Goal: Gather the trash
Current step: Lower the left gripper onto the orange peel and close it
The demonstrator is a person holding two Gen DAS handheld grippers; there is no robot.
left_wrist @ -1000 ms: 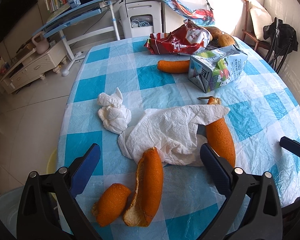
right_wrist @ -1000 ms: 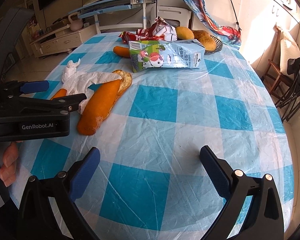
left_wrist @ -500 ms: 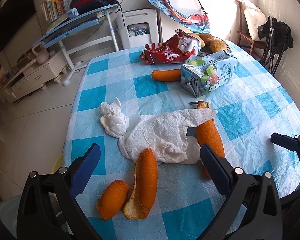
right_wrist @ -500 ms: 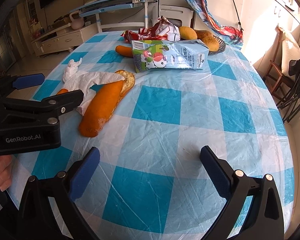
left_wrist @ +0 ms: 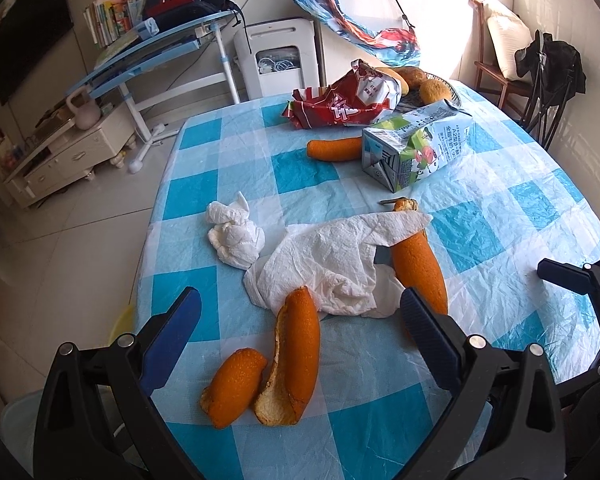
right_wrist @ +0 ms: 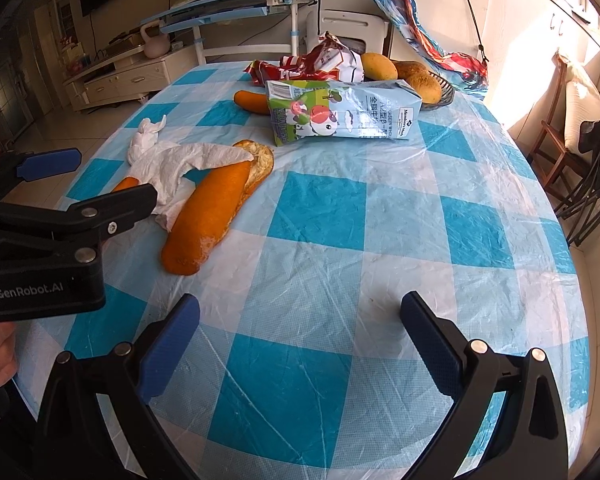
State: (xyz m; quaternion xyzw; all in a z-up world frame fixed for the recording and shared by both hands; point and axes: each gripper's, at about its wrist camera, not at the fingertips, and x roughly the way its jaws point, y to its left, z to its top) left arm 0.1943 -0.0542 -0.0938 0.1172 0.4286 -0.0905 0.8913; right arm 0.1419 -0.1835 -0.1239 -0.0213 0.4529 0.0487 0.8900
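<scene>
Trash lies on the blue-checked table [left_wrist: 324,168]. Two orange peels [left_wrist: 288,360] lie nearest my left gripper [left_wrist: 300,332], which is open and empty just above them. A spread white tissue [left_wrist: 332,264] partly covers a long peel [left_wrist: 420,268], with a crumpled tissue [left_wrist: 232,236] to its left. Farther back lie a milk carton [left_wrist: 416,152], another peel [left_wrist: 332,148] and a red wrapper [left_wrist: 340,104]. My right gripper [right_wrist: 300,336] is open and empty over bare table, with the long peel [right_wrist: 208,216] ahead to its left and the carton [right_wrist: 344,116] beyond.
A dish of fruit [right_wrist: 416,80] stands at the table's far end. A yellow bin rim [left_wrist: 120,324] and a pale bin [left_wrist: 16,416] show on the floor left of the table. A chair [right_wrist: 572,128] stands to the right. The left gripper [right_wrist: 60,216] shows in the right view.
Both grippers have drawn back and risen slightly, so the table items look a little farther away. Both stay open and nothing on the table has moved.
</scene>
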